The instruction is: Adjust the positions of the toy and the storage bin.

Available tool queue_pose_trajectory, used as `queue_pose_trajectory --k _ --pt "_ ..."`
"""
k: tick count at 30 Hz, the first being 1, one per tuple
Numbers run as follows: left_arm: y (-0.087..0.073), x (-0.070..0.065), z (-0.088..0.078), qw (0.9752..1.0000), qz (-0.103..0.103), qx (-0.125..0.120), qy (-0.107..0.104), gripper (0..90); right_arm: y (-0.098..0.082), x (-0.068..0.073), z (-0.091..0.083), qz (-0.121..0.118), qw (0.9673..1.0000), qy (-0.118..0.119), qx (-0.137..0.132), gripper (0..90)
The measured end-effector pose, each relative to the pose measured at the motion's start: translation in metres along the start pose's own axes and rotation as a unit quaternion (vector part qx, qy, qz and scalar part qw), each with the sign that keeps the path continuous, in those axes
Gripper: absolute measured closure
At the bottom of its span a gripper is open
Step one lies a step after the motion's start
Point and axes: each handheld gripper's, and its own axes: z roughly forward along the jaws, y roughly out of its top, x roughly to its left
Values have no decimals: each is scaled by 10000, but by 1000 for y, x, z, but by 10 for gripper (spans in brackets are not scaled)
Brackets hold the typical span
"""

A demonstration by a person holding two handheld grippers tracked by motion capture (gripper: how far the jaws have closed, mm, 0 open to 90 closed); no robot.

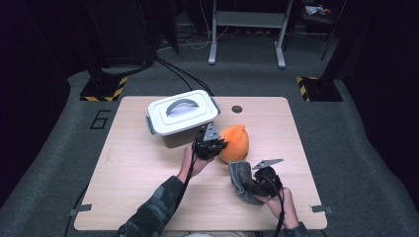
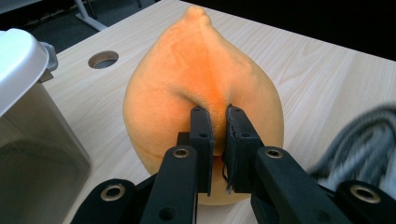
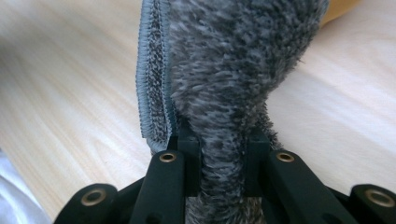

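Observation:
An orange plush toy [image 1: 235, 142] shaped like a pointed fruit lies at the table's middle. My left gripper [image 1: 213, 146] is shut on a pinch of its fabric; in the left gripper view the jaws of the left gripper [image 2: 217, 122] squeeze a fold of the orange plush toy [image 2: 196, 79]. A grey fuzzy cloth [image 1: 240, 178] lies just in front of the toy, and my right gripper [image 1: 252, 186] is shut on it. In the right gripper view the grey cloth [image 3: 224, 70] rises between the jaws of the right gripper [image 3: 223, 154], its stitched hem at the left.
A grey plastic box with a white handled lid [image 1: 181, 111] stands behind and left of the toy, close to my left gripper. A round cable hole [image 1: 236, 109] lies in the wooden table [image 1: 133, 168] behind the toy. Stands and cables occupy the floor beyond.

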Motion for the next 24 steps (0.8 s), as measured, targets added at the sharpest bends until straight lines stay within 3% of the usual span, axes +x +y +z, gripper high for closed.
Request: queue_pose_trajectory --k 6,14,16,20,21,22,24 --pt "1 0 0 10000 22 16 8 827 -1 16 19 -201 9991 208 323 748" --pt "1 0 -1 10000 4 22 -3 826 -4 28 30 -433 9974 437 382 741" --pt "1 -1 -1 10000 42 35 -2 826 -4 33 33 -635 9961 468 400 696" --pt "1 0 -1 10000 33 30 -9 825 -2 36 31 -806 9937 673 393 431" --pt "1 0 -1 10000 33 30 -9 825 -2 36 31 -806 9937 673 393 431" --pt "1 0 -1 10000 34 39 -17 825 -2 38 27 -895 9932 681 310 324" --pt "1 0 -1 10000 32 38 -10 825 -2 38 25 -900 9928 747 271 292"
